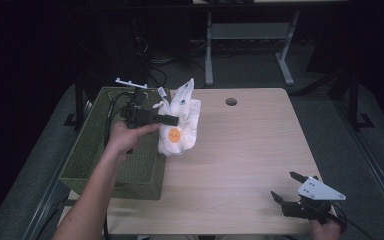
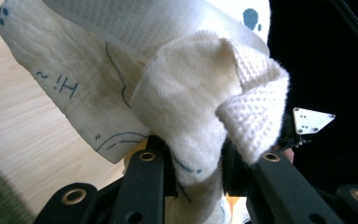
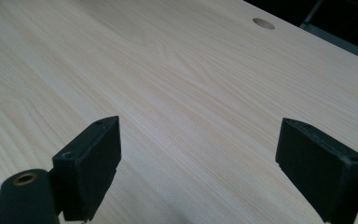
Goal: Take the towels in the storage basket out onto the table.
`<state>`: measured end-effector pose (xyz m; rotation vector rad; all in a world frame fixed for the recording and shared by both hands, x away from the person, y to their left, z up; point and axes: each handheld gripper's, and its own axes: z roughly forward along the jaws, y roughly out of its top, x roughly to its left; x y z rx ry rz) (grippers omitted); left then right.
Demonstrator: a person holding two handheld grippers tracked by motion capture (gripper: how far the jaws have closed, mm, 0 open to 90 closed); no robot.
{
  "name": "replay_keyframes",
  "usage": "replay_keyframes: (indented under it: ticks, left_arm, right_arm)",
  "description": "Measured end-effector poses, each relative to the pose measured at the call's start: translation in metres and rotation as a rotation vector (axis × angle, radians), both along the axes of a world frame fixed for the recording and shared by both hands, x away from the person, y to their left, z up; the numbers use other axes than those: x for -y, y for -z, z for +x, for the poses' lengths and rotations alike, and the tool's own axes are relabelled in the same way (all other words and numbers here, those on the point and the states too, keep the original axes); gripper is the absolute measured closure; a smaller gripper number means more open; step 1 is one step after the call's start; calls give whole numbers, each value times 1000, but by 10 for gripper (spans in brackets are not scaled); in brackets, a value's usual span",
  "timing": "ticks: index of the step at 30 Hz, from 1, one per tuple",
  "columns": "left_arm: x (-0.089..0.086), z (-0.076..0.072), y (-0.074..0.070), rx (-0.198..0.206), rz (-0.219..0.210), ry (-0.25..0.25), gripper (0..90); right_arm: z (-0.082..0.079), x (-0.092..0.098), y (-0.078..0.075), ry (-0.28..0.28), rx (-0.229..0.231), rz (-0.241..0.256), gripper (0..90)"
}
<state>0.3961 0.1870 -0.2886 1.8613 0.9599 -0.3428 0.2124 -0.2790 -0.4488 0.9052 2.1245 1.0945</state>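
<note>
A bundle of white cloth (image 1: pixel 181 121) with blue marks and an orange round sticker (image 1: pixel 173 135) hangs just above the table's left edge, beside the green basket (image 1: pixel 94 155). My left gripper (image 1: pixel 174 120) is shut on this cloth. In the left gripper view the cloth (image 2: pixel 186 102) bulges between the two black jaws, with blue writing on it. My right gripper (image 1: pixel 287 186) rests low over the table's near right corner, open, nothing between its jaws. In the right gripper view its fingers (image 3: pixel 93 158) stand wide apart over bare wood.
The wooden table (image 1: pixel 250 150) has a round cable hole (image 1: pixel 231 101) near its far edge. The green woven basket stands off the table's left side. A white hanger-like piece (image 1: pixel 130 82) lies at the basket's far rim. Desk legs (image 1: pixel 209 50) stand beyond.
</note>
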Motion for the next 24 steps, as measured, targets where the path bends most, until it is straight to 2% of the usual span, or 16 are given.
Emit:
replay_keyframes:
  ticks: [6, 13, 19, 24]
  left_arm:
    - [22, 2, 4, -4, 5, 33, 734]
    - [36, 5, 7, -1, 17, 49, 732]
    - [48, 10, 12, -2, 1, 54, 730]
    - [55, 13, 14, 2, -30, 52, 730]
  right_arm:
    - [0, 1, -1, -5, 0, 2, 137]
    - [0, 0, -2, 1, 9, 8, 137]
    - [2, -3, 0, -7, 5, -10, 137]
    - [2, 0, 0, 5, 5, 3, 137]
